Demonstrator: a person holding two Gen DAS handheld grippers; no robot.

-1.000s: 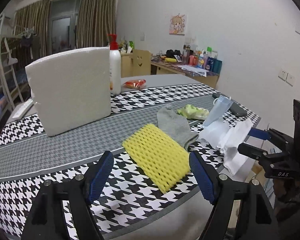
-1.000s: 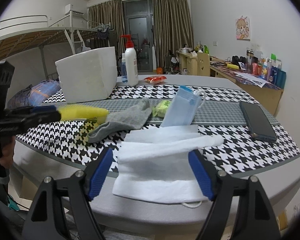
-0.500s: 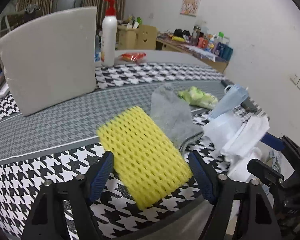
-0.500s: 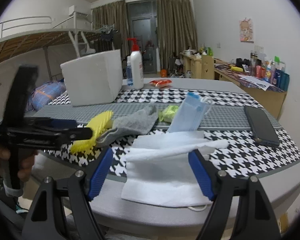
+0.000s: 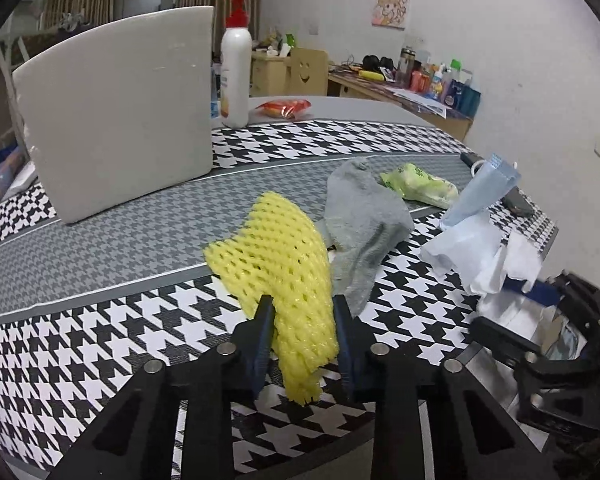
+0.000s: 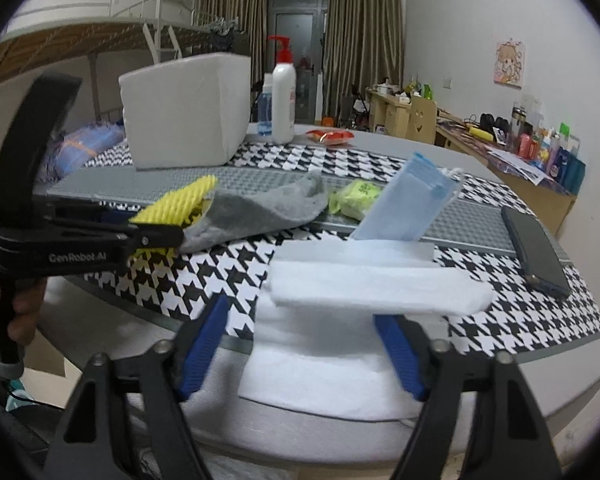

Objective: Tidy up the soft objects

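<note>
Now, line by line:
Left claw (image 5: 302, 314): my fingers are pressed onto the yellow foam net (image 5: 276, 256), pinching its near end; the net arches up off the bench (image 5: 100, 320).
Right claw (image 6: 304, 354): spread wide, hovering over the white folded cloth (image 6: 376, 284), touching nothing.
Grey sock (image 5: 360, 220): just beside the net, on its right, flat on the bench.
Blue mask pack (image 6: 404, 204): leaning up behind the cloth.
White foam box (image 5: 116, 116): well beyond the net, to its left.
</note>
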